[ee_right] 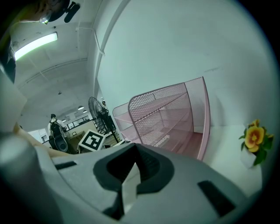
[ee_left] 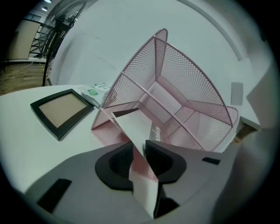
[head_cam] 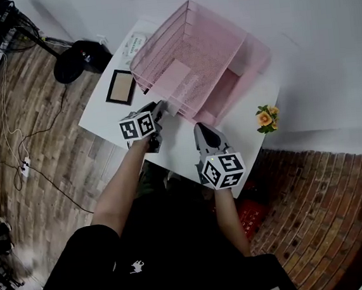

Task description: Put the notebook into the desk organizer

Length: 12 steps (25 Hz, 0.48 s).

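Left hand-held gripper (ee_left: 140, 148) ajar around notebook (ee_left: 133, 129), long axis forward into desk organizer (ee_left: 183, 74); right hand-held gripper (ee_right: 132, 162) closed.

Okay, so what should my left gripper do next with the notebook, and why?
Probably draw the left gripper straight back off the notebook: its far end already looks to sit inside the pink organizer, and the jaws look loose around its near end.

Pink desk organizer (head_cam: 192, 57) blocking the back, picture frame (head_cam: 121, 87) left, flower (head_cam: 266, 119) right, bare tabletop (head_cam: 181, 149) free in front
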Each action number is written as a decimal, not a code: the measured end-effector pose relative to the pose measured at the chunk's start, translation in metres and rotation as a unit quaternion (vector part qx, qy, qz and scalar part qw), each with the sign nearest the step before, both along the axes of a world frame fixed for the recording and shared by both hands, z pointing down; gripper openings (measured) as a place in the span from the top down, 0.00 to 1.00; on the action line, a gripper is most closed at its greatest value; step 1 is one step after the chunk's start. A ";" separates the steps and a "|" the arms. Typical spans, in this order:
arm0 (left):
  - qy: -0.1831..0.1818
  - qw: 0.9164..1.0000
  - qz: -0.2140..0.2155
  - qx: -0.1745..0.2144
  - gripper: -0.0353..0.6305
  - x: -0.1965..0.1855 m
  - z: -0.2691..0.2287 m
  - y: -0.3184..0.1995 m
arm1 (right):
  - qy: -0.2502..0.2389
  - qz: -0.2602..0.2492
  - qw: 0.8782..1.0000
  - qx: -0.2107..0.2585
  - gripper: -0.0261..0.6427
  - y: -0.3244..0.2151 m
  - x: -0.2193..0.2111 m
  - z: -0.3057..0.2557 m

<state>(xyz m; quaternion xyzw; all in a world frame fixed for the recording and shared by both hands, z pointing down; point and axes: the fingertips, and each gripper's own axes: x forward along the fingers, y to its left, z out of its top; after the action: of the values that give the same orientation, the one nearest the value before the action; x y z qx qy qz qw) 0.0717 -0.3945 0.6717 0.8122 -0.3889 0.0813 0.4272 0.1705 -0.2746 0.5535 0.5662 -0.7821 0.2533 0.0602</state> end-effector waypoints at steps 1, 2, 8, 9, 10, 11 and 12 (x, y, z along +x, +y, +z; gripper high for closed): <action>-0.004 1.000 0.001 0.000 0.79 -0.002 0.001 0.000 | -0.001 0.000 1.000 0.000 0.96 0.000 0.000 0.001; -0.007 1.000 0.005 0.000 0.74 -0.003 0.003 0.001 | -0.002 0.000 1.000 -0.001 0.96 -0.001 0.000 0.001; -0.058 0.996 0.050 0.050 0.44 -0.013 -0.002 0.014 | -0.007 0.001 1.000 0.002 0.96 -0.004 0.003 0.001; -0.080 0.993 0.064 0.065 0.43 -0.014 -0.002 0.018 | -0.007 0.002 1.000 0.003 0.96 -0.004 0.004 0.001; -0.104 0.988 0.081 0.080 0.42 -0.014 -0.002 0.021 | -0.008 0.002 1.000 0.003 0.96 -0.004 0.005 0.001; -0.130 0.982 0.099 0.095 0.41 -0.013 -0.001 0.024 | -0.008 0.003 1.000 0.004 0.96 -0.005 0.006 0.001; -0.158 0.974 0.120 0.111 0.41 -0.012 0.000 0.026 | -0.008 0.003 1.000 0.006 0.96 -0.006 0.007 0.000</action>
<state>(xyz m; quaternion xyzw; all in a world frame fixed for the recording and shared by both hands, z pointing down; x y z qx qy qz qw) 0.0596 -0.3682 0.6719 0.8720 -0.3583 0.2156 0.2546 0.1776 -0.2807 0.5540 0.5670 -0.7821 0.2536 0.0500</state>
